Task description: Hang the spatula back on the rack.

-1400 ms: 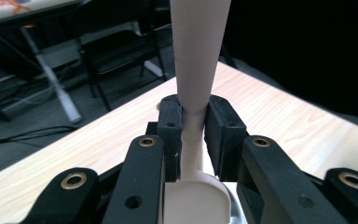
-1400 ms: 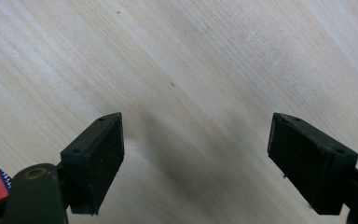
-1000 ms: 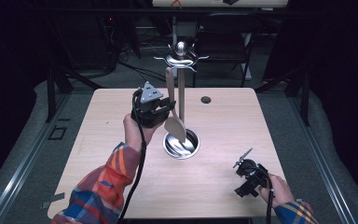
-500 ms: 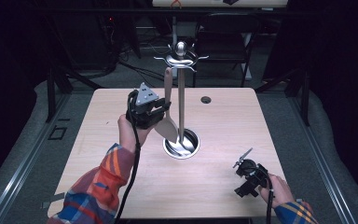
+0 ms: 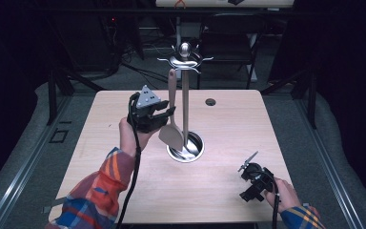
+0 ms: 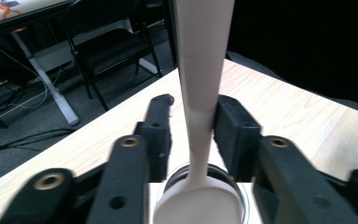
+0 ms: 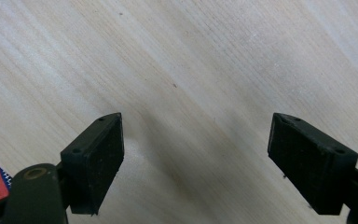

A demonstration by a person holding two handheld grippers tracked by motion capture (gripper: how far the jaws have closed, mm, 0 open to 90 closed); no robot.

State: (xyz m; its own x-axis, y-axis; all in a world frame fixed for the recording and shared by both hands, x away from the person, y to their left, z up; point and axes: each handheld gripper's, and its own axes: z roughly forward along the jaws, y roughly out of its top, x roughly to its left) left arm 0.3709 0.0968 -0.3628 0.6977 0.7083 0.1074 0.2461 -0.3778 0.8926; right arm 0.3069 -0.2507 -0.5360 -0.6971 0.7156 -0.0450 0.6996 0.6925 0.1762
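Observation:
A beige spoon (image 5: 171,136) hangs head down from a hook of the steel utensil stand (image 5: 185,98), its head just above the stand's round base (image 5: 190,153). My left gripper (image 5: 167,113) reaches in from the left at the middle of the handle. In the left gripper view the spoon's handle (image 6: 199,70) stands between the jaws of my left gripper (image 6: 193,105), which have just been opening; a gap shows on the left side, so it is open. My right gripper (image 5: 248,179) rests at the table's front right, and in its own view my right gripper (image 7: 196,154) is open over bare wood.
The wooden table (image 5: 228,124) has a small dark cable hole (image 5: 210,102) at the back right. Chairs and desk legs stand behind the far edge. The stand's other hooks (image 5: 200,59) are bare.
My left gripper has drifted slightly left and down beside the stand, and the spoon now hangs straighter. The right gripper has not moved.

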